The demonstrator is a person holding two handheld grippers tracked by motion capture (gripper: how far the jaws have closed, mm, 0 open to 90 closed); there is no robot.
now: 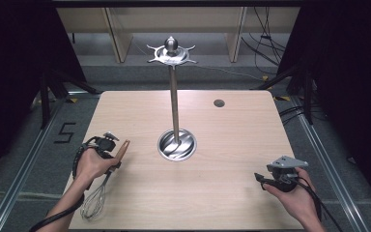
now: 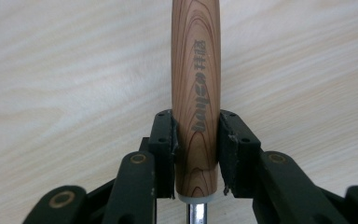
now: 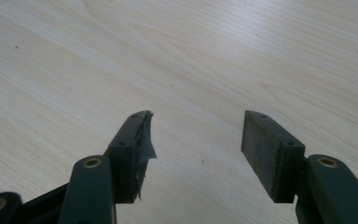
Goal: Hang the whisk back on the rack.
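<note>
While clamping whisk, left gripper angled.

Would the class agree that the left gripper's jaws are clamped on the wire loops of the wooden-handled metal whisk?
Not quite. The left gripper has its jaws clamped on the wooden handle of the wooden-handled metal whisk, not on the wire loops. The left gripper view shows the pads pressing the handle on both sides.

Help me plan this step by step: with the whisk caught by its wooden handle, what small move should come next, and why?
Probably lift the whisk a little. The left tongs are shut on its wooden handle, pads on both sides, while the wire end seems to rest low on the table. The hanging stand is farther back, its hooks high up. The right tongs are open with nothing between them.
</note>
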